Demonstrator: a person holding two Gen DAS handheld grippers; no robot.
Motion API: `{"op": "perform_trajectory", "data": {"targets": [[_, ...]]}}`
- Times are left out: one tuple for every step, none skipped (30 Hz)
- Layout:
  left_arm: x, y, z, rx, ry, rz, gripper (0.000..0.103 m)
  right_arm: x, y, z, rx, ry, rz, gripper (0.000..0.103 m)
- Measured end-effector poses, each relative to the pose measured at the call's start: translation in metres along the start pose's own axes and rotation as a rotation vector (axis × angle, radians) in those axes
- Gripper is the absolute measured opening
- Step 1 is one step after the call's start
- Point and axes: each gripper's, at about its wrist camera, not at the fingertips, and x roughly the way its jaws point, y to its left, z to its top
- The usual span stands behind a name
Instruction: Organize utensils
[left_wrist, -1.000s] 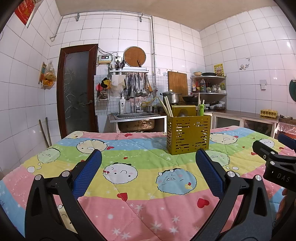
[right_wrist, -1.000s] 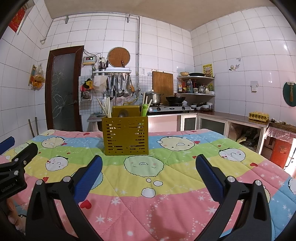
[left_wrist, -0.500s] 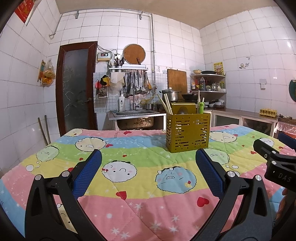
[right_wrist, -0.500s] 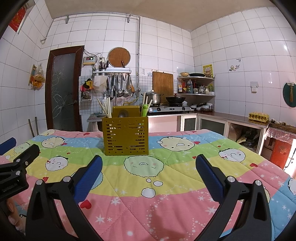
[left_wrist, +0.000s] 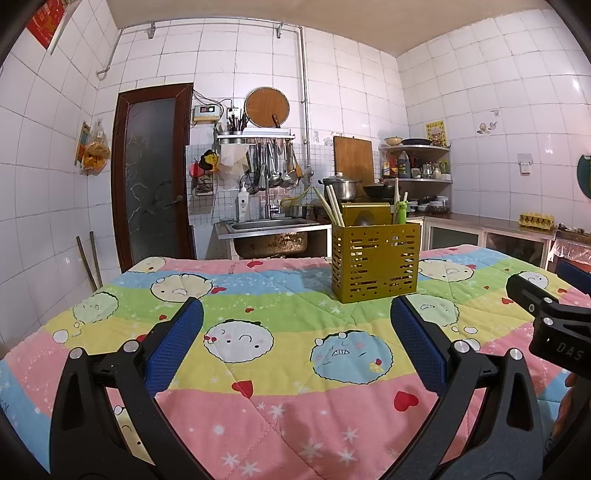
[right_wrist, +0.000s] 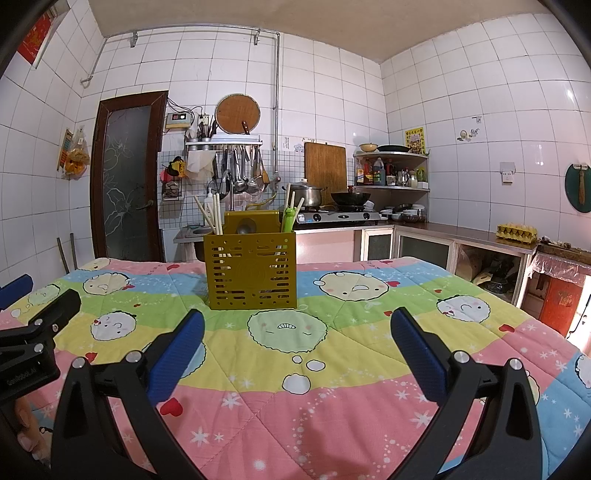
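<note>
A mustard-yellow slotted utensil holder (left_wrist: 376, 261) (right_wrist: 252, 269) stands upright on the quilt-covered table (left_wrist: 258, 369) (right_wrist: 332, 369), far side of centre. Pale chopsticks (left_wrist: 332, 206) (right_wrist: 210, 218) lean out of its left compartment, a spoon bowl (right_wrist: 245, 226) shows in the middle, and green-topped chopsticks (left_wrist: 400, 206) (right_wrist: 290, 214) stick up at its right. My left gripper (left_wrist: 295, 343) hangs open and empty above the near table. My right gripper (right_wrist: 297, 345) is also open and empty, level with the left one. Each gripper shows at the edge of the other's view.
Behind the table are a steel sink (left_wrist: 271, 225), a wall rack of hanging ladles (left_wrist: 273, 166), a stove with pot and wok (right_wrist: 332, 201), a corner shelf of bottles (right_wrist: 388, 173) and a dark door (left_wrist: 151, 173). A counter (right_wrist: 480, 236) runs along the right wall.
The left wrist view has tilted slightly up, so the holder sits a little lower in it. The right gripper and the utensils have not moved.
</note>
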Motion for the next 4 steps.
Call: {"op": "perform_trajectory", "data": {"targets": [[0.0,0.0003,-0.0003,-0.001,0.002,0.004,0.098,-0.0006,0.0007,0.0004,0.0,0.0,0.0,0.099],[0.0002,0.0006,-0.0001,-0.002,0.002,0.006,0.098,-0.0006,0.0,0.0006,0.0,0.0,0.0,0.099],[-0.0001,0.0007,-0.0002,-0.002,0.001,0.008,0.098,-0.0006,0.0006,0.0005,0.0,0.0,0.0,0.099],[-0.0004,0.0005,-0.0001,0.0,-0.001,0.009,0.098,-0.0006,0.0007,0.0005,-0.001,0.0,0.0,0.099]]}}
